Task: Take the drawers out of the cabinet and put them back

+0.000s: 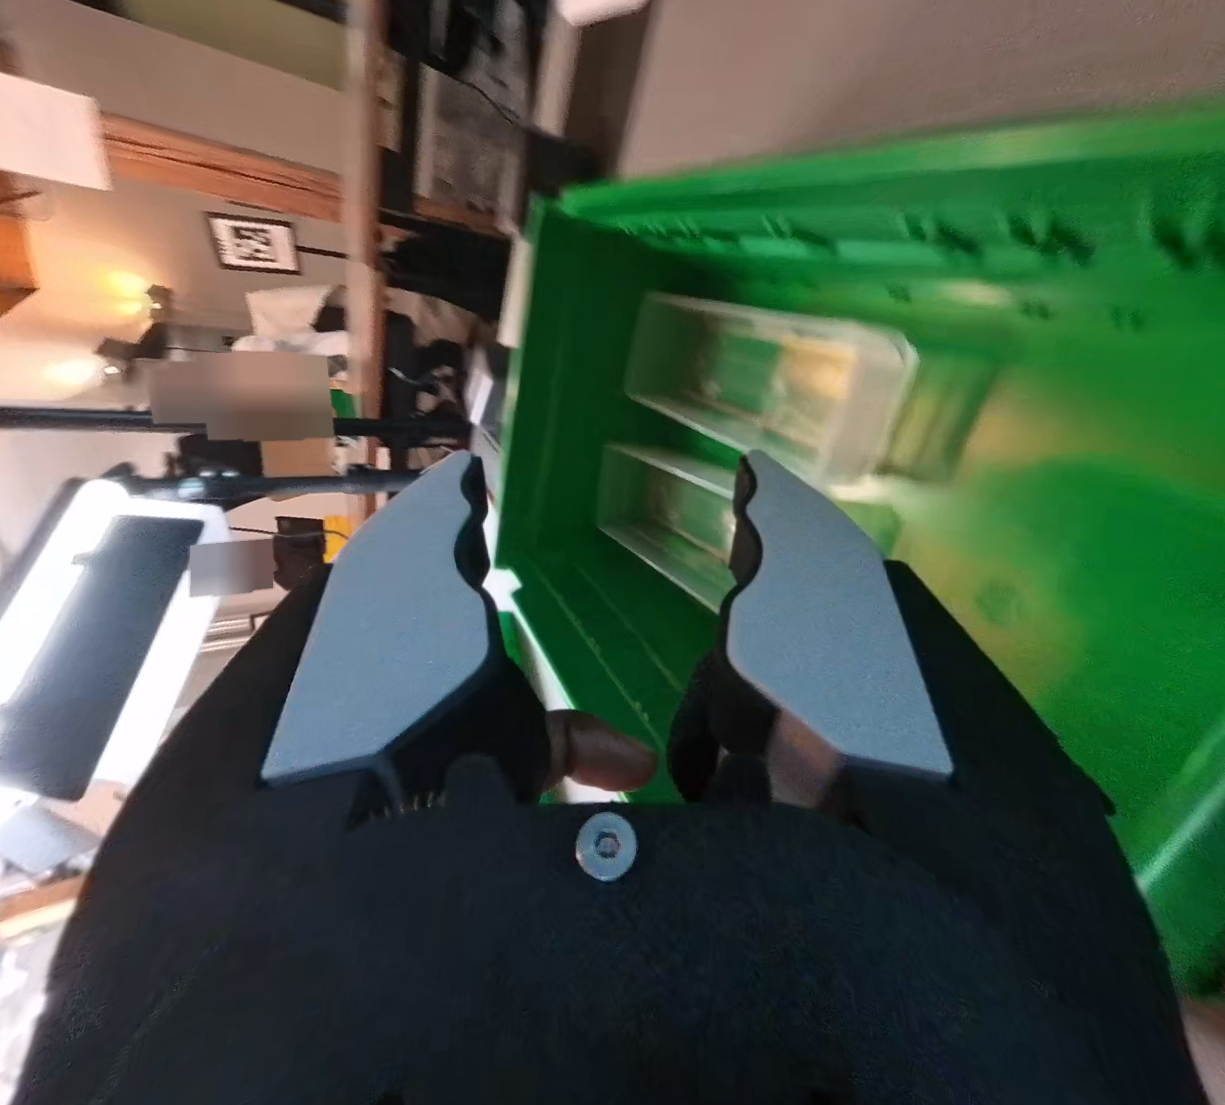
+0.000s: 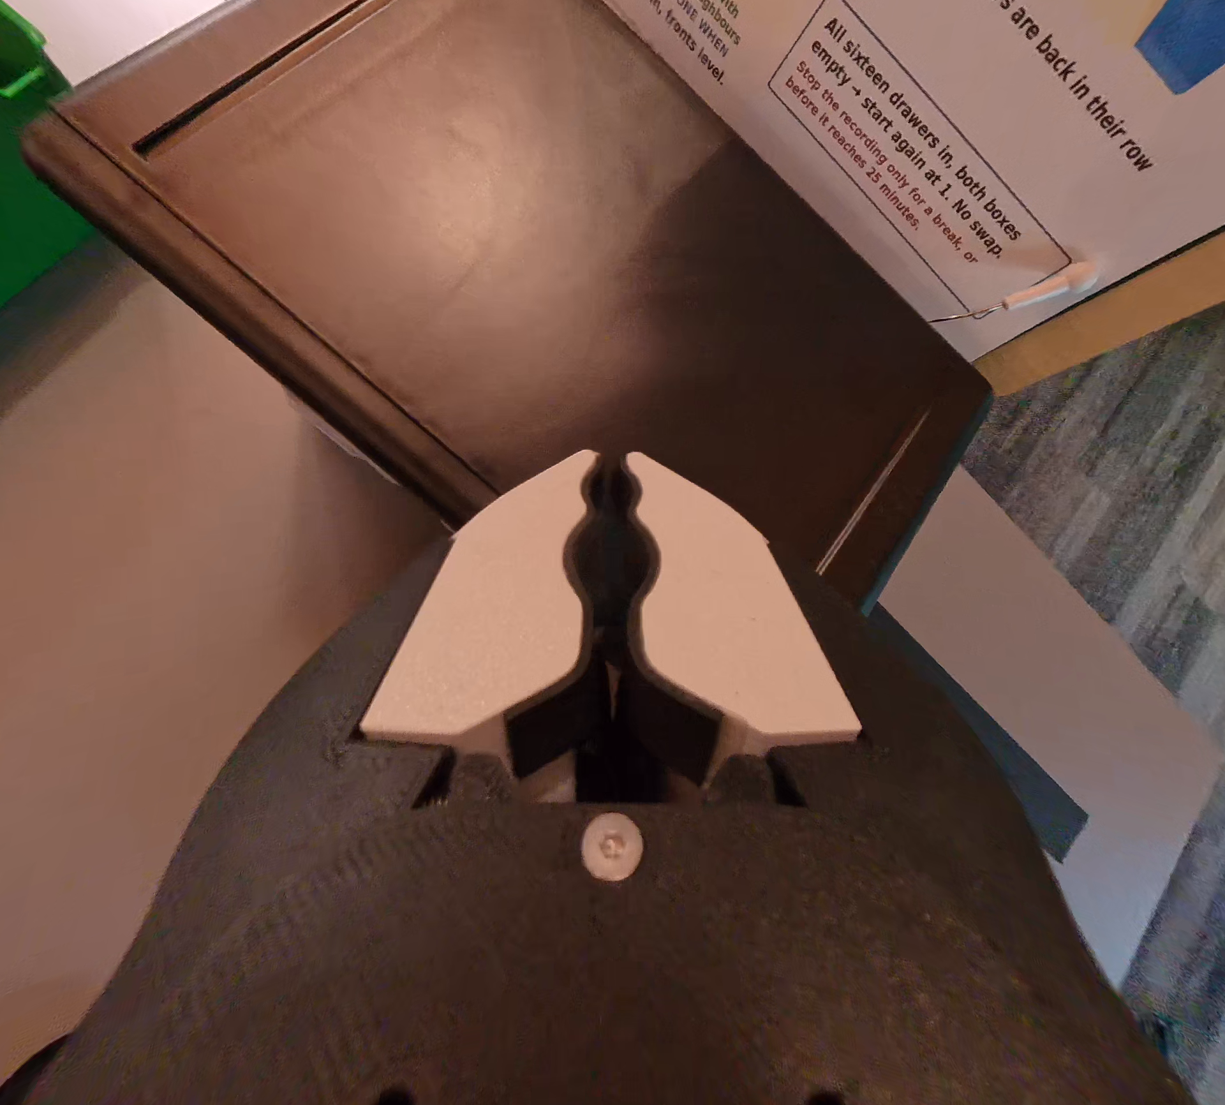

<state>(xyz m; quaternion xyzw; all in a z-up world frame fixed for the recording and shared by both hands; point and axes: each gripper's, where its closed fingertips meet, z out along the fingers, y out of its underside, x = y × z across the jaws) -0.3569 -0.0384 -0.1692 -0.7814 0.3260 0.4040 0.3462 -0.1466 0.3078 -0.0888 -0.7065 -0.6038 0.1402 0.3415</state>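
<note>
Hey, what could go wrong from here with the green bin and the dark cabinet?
1. The left gripper is open over the green plastic bin holding clear plastic drawers; the blurred view suggests fast motion, so a finger may clip the rim.
2. The right gripper, shut and empty, is close to the dark brown cabinet and might bump it.

My left gripper (image 1: 610, 470) stands with its two grey fingers (image 1: 391, 622) spread wide apart, nothing between them, and the whole tool is rolled on its side, so its view comes out turned. A fingertip (image 1: 606, 755) of my own hand shows in the gap at the base of the fingers, just above the black body and its screw (the rest of the hand is hidden behind the housing). My right gripper (image 2: 613, 460) has its pale fingers (image 2: 490, 629) drawn together until the tips nearly meet, only the wavy inner slot left between them.
</note>
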